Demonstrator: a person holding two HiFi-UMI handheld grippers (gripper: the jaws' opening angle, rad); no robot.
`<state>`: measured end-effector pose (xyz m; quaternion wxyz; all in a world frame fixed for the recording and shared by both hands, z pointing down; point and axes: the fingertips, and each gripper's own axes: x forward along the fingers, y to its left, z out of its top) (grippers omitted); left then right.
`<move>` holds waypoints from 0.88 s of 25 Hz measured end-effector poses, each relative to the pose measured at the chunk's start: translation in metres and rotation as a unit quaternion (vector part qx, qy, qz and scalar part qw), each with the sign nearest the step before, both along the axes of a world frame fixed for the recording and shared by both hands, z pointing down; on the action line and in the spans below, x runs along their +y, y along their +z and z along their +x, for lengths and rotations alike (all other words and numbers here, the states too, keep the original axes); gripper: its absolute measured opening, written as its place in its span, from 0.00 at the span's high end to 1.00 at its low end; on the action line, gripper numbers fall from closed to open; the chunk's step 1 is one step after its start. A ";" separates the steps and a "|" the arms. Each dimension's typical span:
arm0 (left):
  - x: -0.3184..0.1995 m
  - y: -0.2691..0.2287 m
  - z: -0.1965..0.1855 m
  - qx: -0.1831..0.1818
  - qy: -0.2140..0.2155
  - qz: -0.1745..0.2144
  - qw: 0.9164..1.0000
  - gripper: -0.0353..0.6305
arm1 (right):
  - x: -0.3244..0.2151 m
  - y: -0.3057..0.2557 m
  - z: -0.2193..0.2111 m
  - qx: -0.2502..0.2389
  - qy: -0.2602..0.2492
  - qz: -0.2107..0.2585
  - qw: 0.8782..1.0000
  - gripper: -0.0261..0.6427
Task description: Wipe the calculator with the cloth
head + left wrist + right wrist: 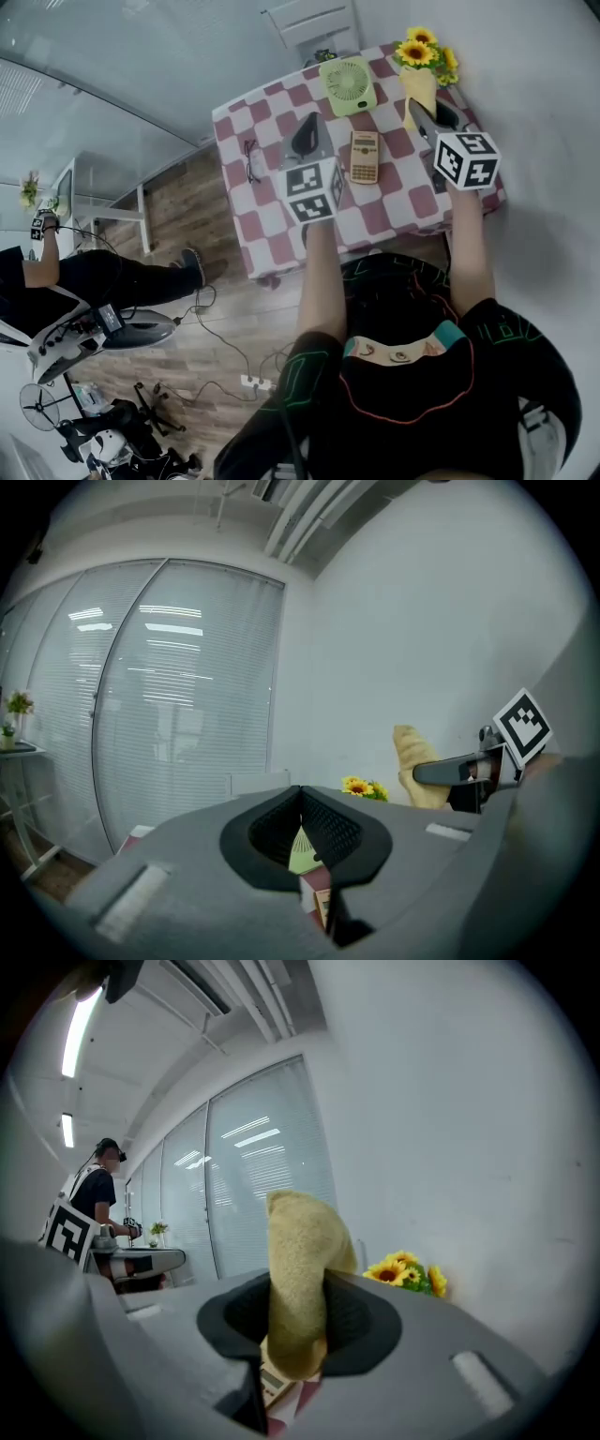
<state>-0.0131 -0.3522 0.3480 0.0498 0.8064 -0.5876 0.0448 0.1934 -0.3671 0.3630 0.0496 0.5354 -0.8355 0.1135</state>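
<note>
The beige calculator point(365, 157) lies flat on the checkered table point(394, 211), between my two grippers. My right gripper point(424, 111) hovers to the calculator's right and is shut on a yellow cloth point(419, 86). In the right gripper view the cloth point(300, 1279) stands up out of the jaws and hides most of the calculator point(272, 1384) below it. My left gripper point(307, 129) hangs just left of the calculator, shut with nothing in it. Its jaws meet at the tip point(300, 791), and the calculator point(323, 908) shows through the gap beneath.
A green desk fan point(348, 84) and a bunch of sunflowers point(424, 52) stand at the table's far side. A pair of glasses point(251, 159) lies near the left edge. Another person point(66, 281) sits at a desk far left, with cables on the wooden floor.
</note>
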 end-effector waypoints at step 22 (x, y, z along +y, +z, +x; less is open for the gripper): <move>-0.023 -0.034 -0.040 -0.026 -0.029 0.036 0.999 0.93 | -0.041 -0.039 -0.027 0.010 -0.003 0.073 0.997 0.78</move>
